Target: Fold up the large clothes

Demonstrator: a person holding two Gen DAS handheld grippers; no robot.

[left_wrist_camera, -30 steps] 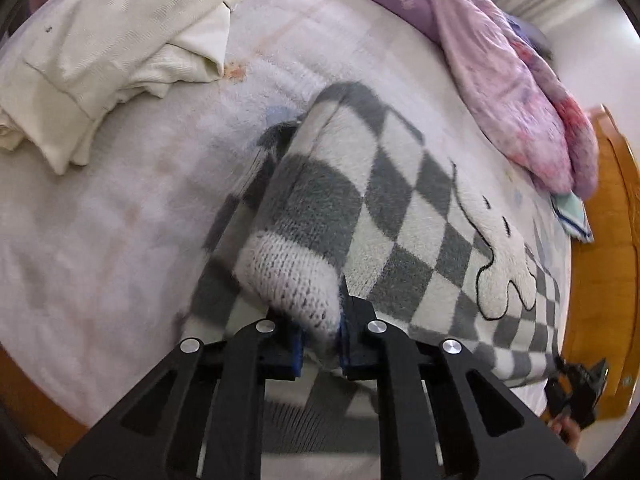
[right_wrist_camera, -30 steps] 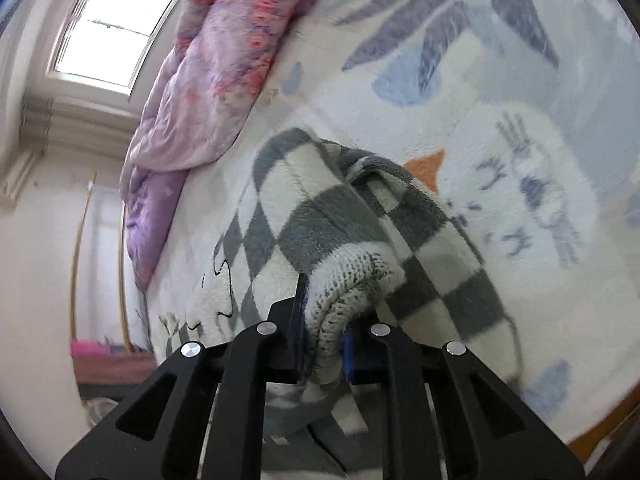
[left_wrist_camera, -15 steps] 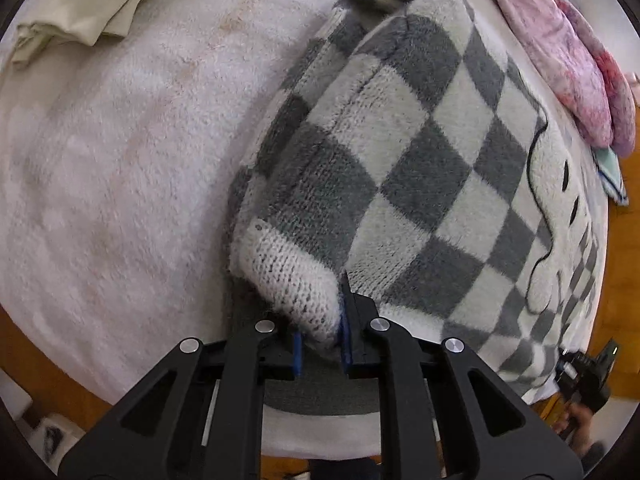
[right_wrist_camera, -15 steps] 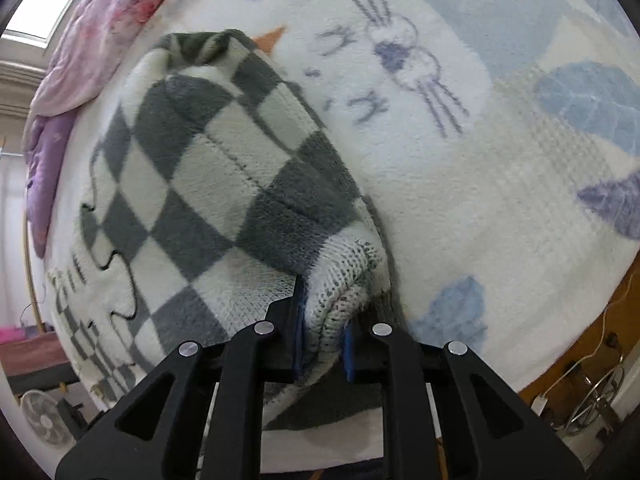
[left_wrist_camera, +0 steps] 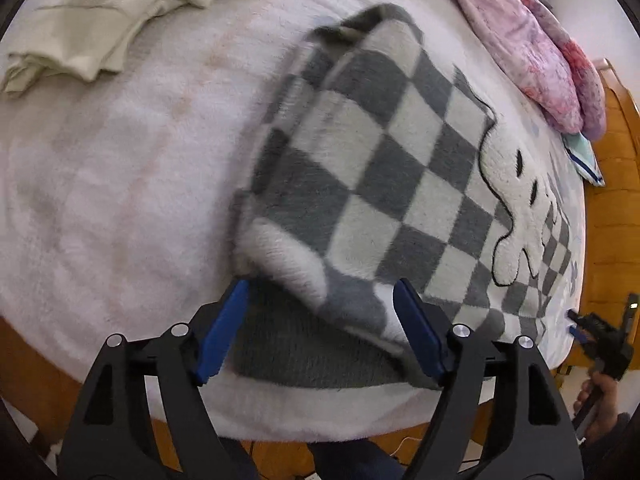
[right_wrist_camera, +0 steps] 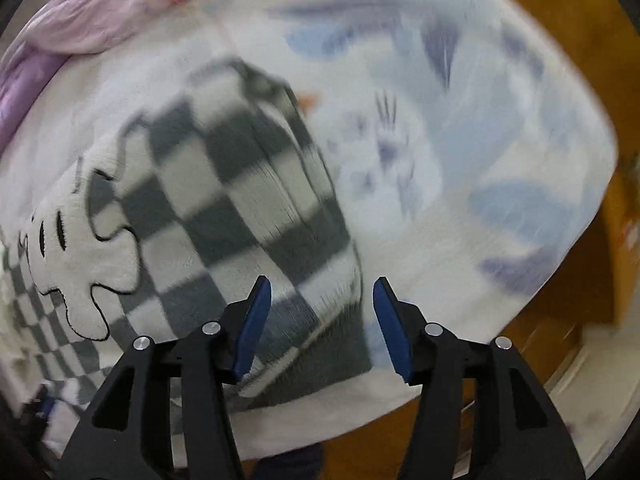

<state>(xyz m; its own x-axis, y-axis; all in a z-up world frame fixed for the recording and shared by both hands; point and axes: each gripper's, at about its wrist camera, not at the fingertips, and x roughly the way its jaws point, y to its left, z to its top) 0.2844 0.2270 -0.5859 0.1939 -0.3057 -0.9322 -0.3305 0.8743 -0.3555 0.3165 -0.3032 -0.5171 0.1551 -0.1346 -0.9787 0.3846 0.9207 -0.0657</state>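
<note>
A grey-and-white checkered fleece garment (left_wrist_camera: 380, 184) with a white cartoon patch (left_wrist_camera: 520, 216) lies folded on the bed, its edge near the bed's front. My left gripper (left_wrist_camera: 322, 320) is open, its blue pads either side of the garment's folded left corner. In the right wrist view the same garment (right_wrist_camera: 224, 208) lies flat, blurred by motion. My right gripper (right_wrist_camera: 322, 312) is open above the garment's right corner and holds nothing. The right gripper also shows in the left wrist view (left_wrist_camera: 600, 340) at the far right.
The bed has a white fleece cover (left_wrist_camera: 100, 200) with blue animal prints (right_wrist_camera: 440, 140). A cream garment (left_wrist_camera: 112, 16) lies crumpled at the back left. A pink-purple quilt (left_wrist_camera: 528, 48) is bunched along the far side. The wooden bed frame (left_wrist_camera: 612, 200) borders the edges.
Both grippers have opened and let go of the folded garment corners, which now rest on the bed. Both have drawn back slightly; the right view is blurred by movement.
</note>
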